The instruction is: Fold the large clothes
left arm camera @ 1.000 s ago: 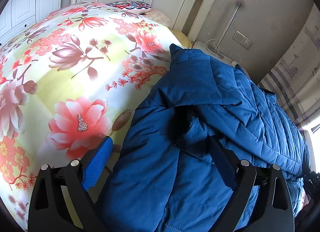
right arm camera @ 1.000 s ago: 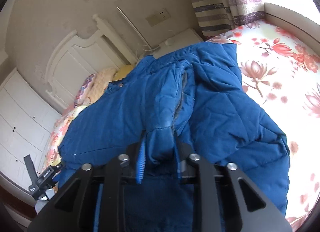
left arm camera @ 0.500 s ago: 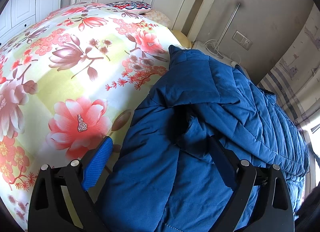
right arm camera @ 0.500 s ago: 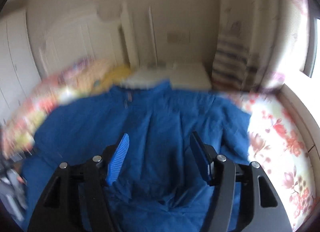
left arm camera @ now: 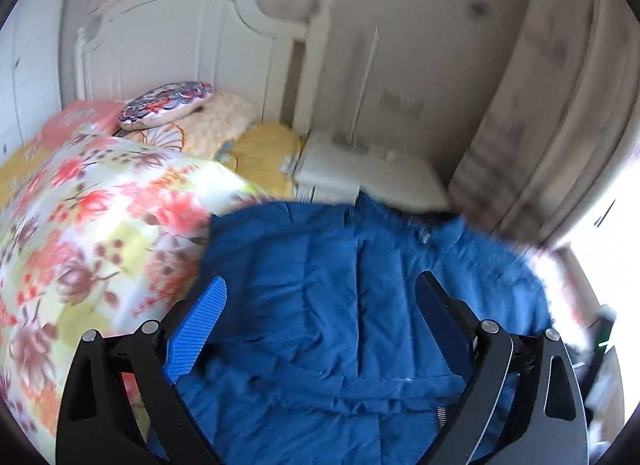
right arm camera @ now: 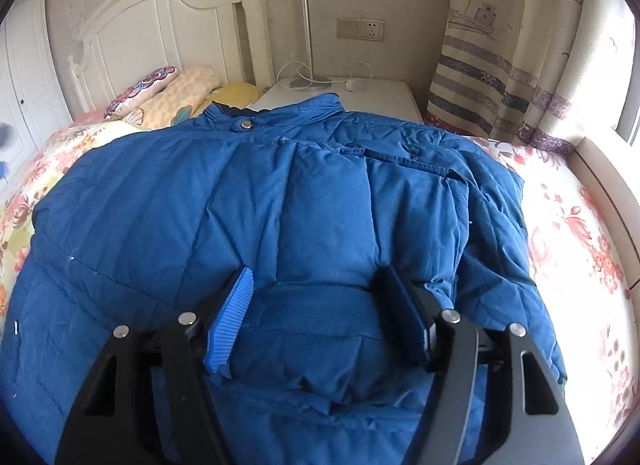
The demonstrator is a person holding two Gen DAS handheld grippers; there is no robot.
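A blue quilted down jacket [right arm camera: 280, 201] lies spread on the floral bedspread [right arm camera: 572, 233], collar with a snap toward the headboard. A sleeve is folded across its front. My right gripper [right arm camera: 316, 289] is open and empty just above the folded sleeve near the hem. The jacket also shows in the blurred left wrist view [left arm camera: 340, 273]. My left gripper [left arm camera: 320, 297] is open and empty over the jacket's left part, next to the bedspread [left arm camera: 92, 233].
Pillows [right arm camera: 176, 89] lie against the white headboard [right arm camera: 160, 25]. A white nightstand [right arm camera: 360, 93] with a lamp base and cables stands behind the jacket. A striped curtain [right arm camera: 500, 65] hangs at the right, by a window ledge [right arm camera: 608, 177].
My right gripper let go of the sleeve, opened and pulled back over the hem. My left gripper swung up and right, now facing the headboard; it stays open.
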